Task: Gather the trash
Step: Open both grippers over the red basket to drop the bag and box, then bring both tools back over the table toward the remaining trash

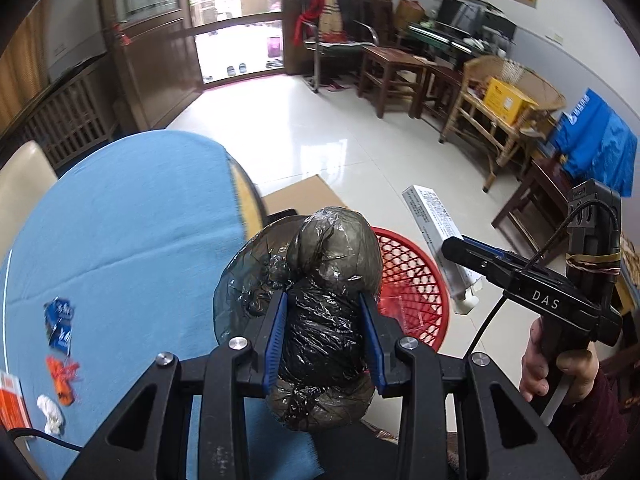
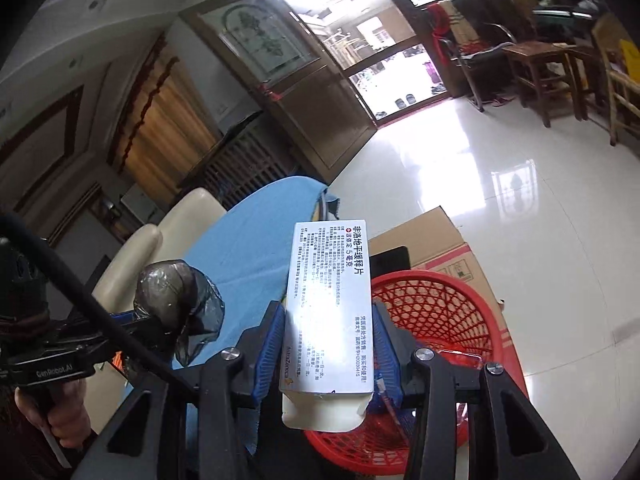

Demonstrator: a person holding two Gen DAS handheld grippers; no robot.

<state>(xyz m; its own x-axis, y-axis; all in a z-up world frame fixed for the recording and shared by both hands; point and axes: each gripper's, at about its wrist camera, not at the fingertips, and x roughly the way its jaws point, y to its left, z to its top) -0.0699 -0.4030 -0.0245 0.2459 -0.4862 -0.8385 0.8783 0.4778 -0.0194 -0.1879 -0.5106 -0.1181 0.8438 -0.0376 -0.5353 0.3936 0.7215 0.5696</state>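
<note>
Left claw (image 1: 324, 340): clamped on a black plastic bag wad (image 1: 332, 280) — blue pads press both its sides, wad bulges out past the tips
Left-claw position: over the worktop (image 1: 132, 220) edge, the red basket (image 1: 416, 280) just beyond and below; wad not yet over the basket's middle, as far as this view shows
Worktop leftovers: blue wrapper (image 1: 59, 322), orange scrap (image 1: 64, 380), white crumpled bit (image 1: 51, 414), orange-white packet (image 1: 10, 400) at the frame edge — all lying loose on the blue cloth, left side
Right claw (image 2: 328, 344): gripping a white medicine box (image 2: 332, 300) by its long sides, box standing out lengthwise past the tips, open flap at the near end
Right-claw position: box held above the near rim of the red basket (image 2: 440, 308); cardboard carton (image 2: 440, 240) sits on the floor behind it
Basket contents: something pale or clear shows low inside, too unclear to name
Progress: two pieces picked up, neither dropped yet
Left to do: release both over the basket, then go back for the four loose bits on the worktop
Stage estimate: early-to-middle — more pieces lie out than are in hand
</note>
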